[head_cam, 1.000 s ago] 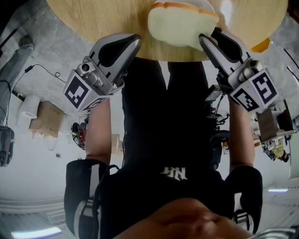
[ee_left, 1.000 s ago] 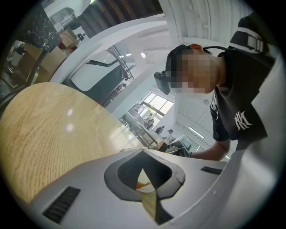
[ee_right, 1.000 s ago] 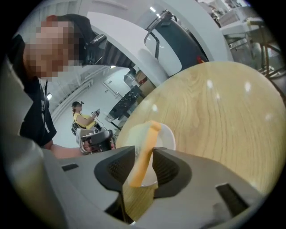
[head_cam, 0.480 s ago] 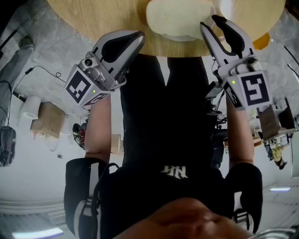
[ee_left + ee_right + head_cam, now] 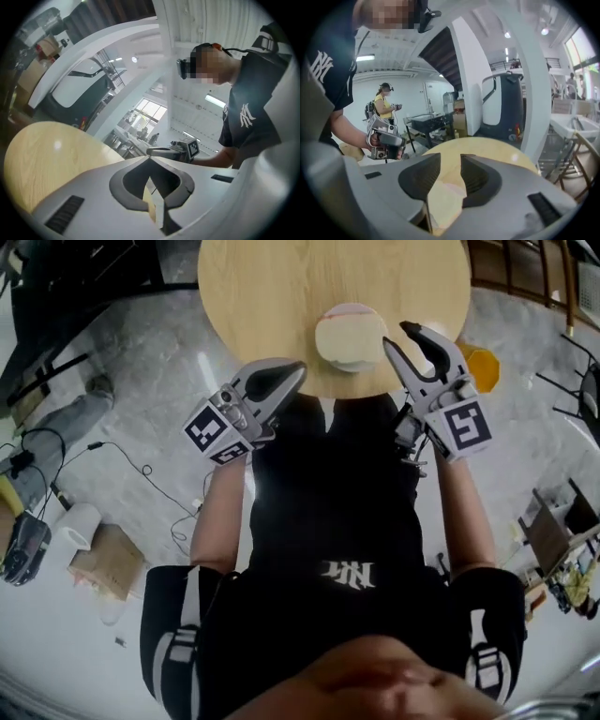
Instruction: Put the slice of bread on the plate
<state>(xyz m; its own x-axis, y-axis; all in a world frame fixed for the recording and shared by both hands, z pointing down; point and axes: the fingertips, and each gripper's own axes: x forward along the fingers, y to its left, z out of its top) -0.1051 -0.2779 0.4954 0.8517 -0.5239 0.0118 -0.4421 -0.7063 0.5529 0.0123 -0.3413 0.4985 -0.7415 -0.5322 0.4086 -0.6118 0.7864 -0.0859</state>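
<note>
Both grippers have drawn back from the slice since a second ago. Then, one jaw of the right gripper (image 5: 396,335) lay against the bread's edge. Now its jaws stand wide apart with nothing gripped, and the right gripper view shows only table and bread through the gap. The head view has also pulled away, so the whole round table (image 5: 272,296) shows where only its near edge did before.

By count there are two grippers, one slice of bread (image 5: 349,341), one plate (image 5: 350,307) and one table. The plate is the only container in the scene. The slice lies flat on it and covers most of it, leaving a pinkish rim showing at the far side. The plate sits near the table's front edge, just beside the right gripper's tips and apart from them.

The left gripper (image 5: 298,369) hangs at the table's near edge, left of the plate. Its jaws are closed tip to tip on nothing, as the left gripper view shows.

An orange object (image 5: 481,367) lies off the table on the right, partly behind the right gripper, and what it is cannot be told. A second person in a yellow top (image 5: 384,107) stands far back in the room.
</note>
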